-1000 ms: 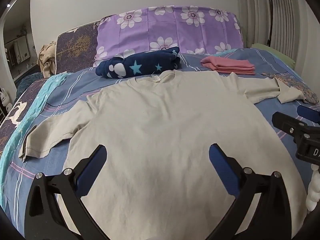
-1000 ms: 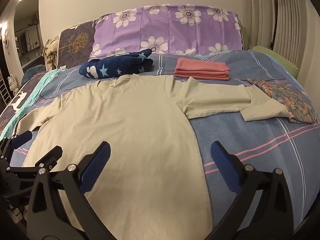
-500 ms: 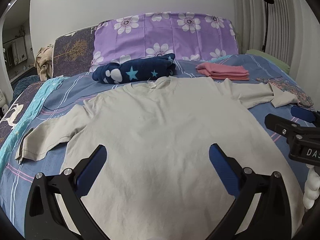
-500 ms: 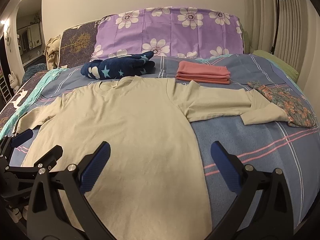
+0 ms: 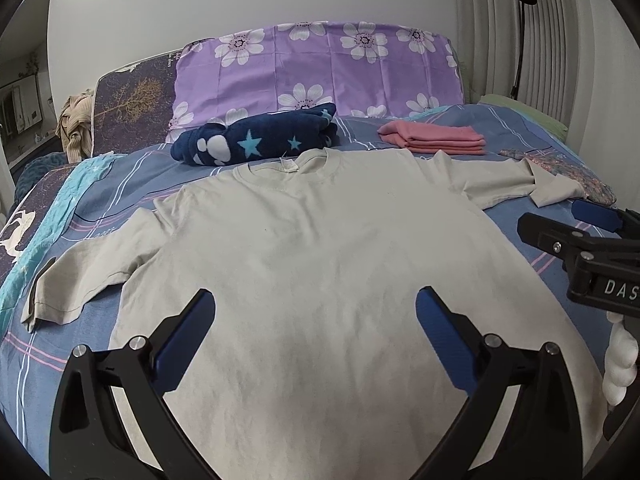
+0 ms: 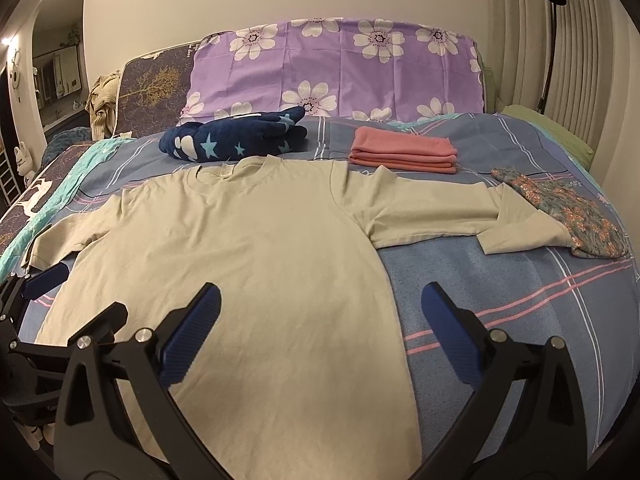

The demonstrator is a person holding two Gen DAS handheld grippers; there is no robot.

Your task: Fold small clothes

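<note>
The beige shirt (image 5: 320, 280) lies flat on the bed (image 6: 520, 300), collar toward the purple pillow (image 5: 320, 64); left gripper (image 5: 316, 324) and right gripper (image 6: 320, 320) hover wide, empty; a shallow pinch could grab one layer only, skewing the fold.

Your views are evenly lit from overhead and sharp; left reads cool, right warm; fisheye bends and darkens corners.
</note>
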